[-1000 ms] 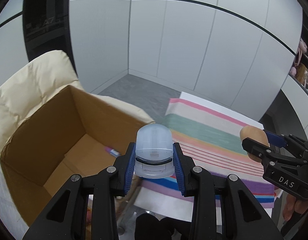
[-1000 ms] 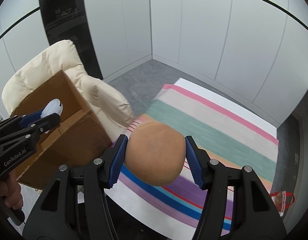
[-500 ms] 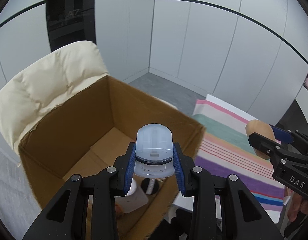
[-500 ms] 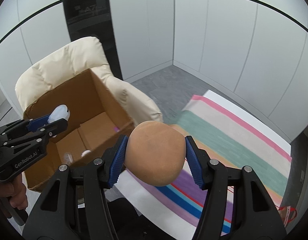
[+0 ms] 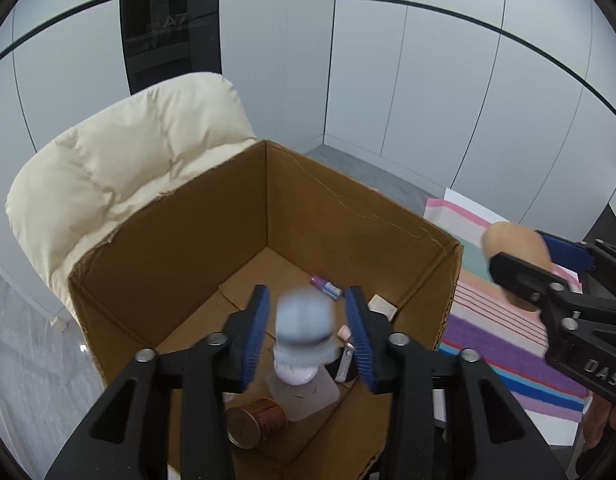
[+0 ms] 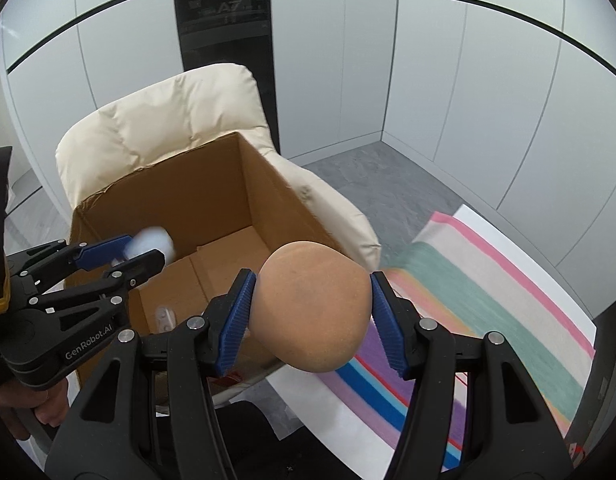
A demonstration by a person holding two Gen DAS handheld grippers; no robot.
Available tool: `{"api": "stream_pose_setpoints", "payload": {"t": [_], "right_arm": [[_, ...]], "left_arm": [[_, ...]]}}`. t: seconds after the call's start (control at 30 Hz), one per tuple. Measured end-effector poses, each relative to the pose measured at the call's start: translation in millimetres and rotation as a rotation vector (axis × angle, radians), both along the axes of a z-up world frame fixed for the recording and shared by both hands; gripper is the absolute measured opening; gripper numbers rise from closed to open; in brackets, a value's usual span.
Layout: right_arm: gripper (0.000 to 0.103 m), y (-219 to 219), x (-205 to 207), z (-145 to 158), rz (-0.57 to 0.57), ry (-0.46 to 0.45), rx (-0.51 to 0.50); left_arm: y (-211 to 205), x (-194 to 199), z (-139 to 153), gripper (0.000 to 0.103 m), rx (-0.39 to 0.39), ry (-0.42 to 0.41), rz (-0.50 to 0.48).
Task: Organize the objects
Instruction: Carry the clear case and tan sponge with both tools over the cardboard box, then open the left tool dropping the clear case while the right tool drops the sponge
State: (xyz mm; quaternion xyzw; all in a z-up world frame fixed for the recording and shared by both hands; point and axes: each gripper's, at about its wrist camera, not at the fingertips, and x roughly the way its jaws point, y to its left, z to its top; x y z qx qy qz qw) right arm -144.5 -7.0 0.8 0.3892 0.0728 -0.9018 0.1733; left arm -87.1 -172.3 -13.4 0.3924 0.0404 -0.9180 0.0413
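An open cardboard box (image 5: 327,208) rests on a cream padded chair (image 5: 128,168). My left gripper (image 5: 308,296) hangs over the box with its jaws opening. A pale blue rounded container (image 5: 306,320) is blurred between the blue pads, with a gap on each side. From the right wrist view the left gripper (image 6: 142,250) and the blue container (image 6: 156,240) sit above the box's left rim (image 6: 212,192). My right gripper (image 6: 312,280) is shut on a tan egg-shaped object (image 6: 311,312), just right of the box and above the chair's edge.
Inside the box lie a red-brown can (image 5: 256,420), a translucent bottle (image 5: 304,392) and a small purple tube (image 5: 325,286). A striped cloth (image 6: 487,300) covers the surface to the right. Grey floor and white wall panels lie beyond.
Both grippers have moved left, over and beside the box. The left jaws have spread, and the blue container has slipped lower between them. The right grip is unchanged.
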Motion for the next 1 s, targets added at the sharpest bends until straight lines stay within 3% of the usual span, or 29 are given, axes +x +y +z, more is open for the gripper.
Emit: {"api": "stream_pose_setpoints", "payload": {"t": [0.03, 0.1, 0.3, 0.63, 0.83, 1.0], "right_arm": [[0.060, -3, 0, 0, 0.006, -0.002, 0.000], [0.060, -9, -1, -1, 0.015, -0.003, 0.002], [0.060, -26, -6, -1, 0.038, -0.012, -0.002], [0.064, -55, -7, -12, 0.077, -0.031, 0.009], [0.097, -46, -8, -5, 0.035, -0.011, -0.023], [0.103, -29, -9, -4, -0.004, -0.007, -0.020]], "left_arm": [[-3, 1, 1, 0.066, -0.005, 0.009, 0.001], [-8, 7, 6, 0.086, -0.044, 0.036, 0.035], [-35, 25, 14, 0.103, -0.051, 0.056, 0.116], [-58, 40, 18, 0.103, -0.047, 0.055, 0.177], [-59, 36, 16, 0.103, -0.066, 0.052, 0.180], [-49, 28, 18, 0.103, -0.060, 0.060, 0.170]]}}
